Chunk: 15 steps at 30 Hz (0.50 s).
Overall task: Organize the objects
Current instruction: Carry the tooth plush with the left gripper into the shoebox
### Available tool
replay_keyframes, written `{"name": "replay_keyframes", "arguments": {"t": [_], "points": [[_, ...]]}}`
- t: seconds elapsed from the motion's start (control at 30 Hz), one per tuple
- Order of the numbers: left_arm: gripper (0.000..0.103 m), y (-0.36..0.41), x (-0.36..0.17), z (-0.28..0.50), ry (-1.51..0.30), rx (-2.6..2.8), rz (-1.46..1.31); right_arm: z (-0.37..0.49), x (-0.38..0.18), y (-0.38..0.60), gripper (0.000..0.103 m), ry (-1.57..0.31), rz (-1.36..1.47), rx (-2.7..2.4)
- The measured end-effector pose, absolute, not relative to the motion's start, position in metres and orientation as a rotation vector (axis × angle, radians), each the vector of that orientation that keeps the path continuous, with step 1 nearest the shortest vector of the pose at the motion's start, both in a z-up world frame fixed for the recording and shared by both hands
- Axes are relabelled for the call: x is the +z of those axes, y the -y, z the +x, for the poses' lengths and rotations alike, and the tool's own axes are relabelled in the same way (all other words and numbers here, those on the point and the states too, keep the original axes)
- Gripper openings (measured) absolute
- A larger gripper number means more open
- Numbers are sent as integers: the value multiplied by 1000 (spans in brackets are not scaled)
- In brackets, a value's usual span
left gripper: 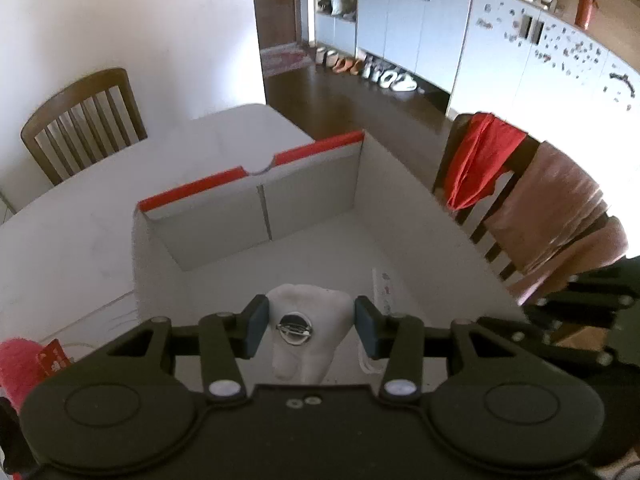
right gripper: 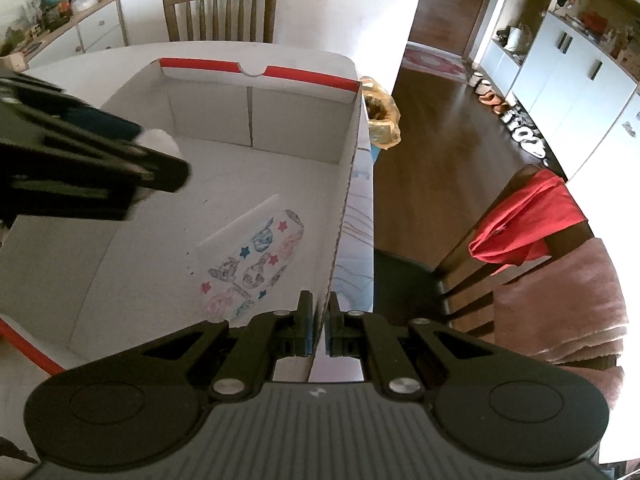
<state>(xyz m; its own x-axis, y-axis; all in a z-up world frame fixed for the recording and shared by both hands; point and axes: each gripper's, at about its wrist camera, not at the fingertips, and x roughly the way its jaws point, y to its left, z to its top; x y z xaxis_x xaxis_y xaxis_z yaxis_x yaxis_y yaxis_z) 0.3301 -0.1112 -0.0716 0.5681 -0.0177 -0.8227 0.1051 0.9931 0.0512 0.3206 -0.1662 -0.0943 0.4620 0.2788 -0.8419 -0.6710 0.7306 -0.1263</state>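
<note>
Between my left gripper [left gripper: 311, 326] pads sits a white tooth-shaped plush [left gripper: 306, 320] with a metal pin, held above the open cardboard box [left gripper: 248, 216]. My right gripper [right gripper: 319, 324] is clamped on the box's near wall. Released from this height, I judge the plush could bounce or land on the patterned pouch [right gripper: 256, 260]; tugging that wall could shift the box.
</note>
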Motion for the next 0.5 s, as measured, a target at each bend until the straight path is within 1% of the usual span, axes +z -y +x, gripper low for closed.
{"name": "replay_keyframes", "arguments": {"t": [0.27, 0.5], "points": [[45, 113, -104, 362, -1058, -24, 97, 325, -94, 168, 6, -923, -489, 639], [45, 106, -131, 375, -1147, 8, 79, 329, -94, 169, 6, -926, -498, 657]]}}
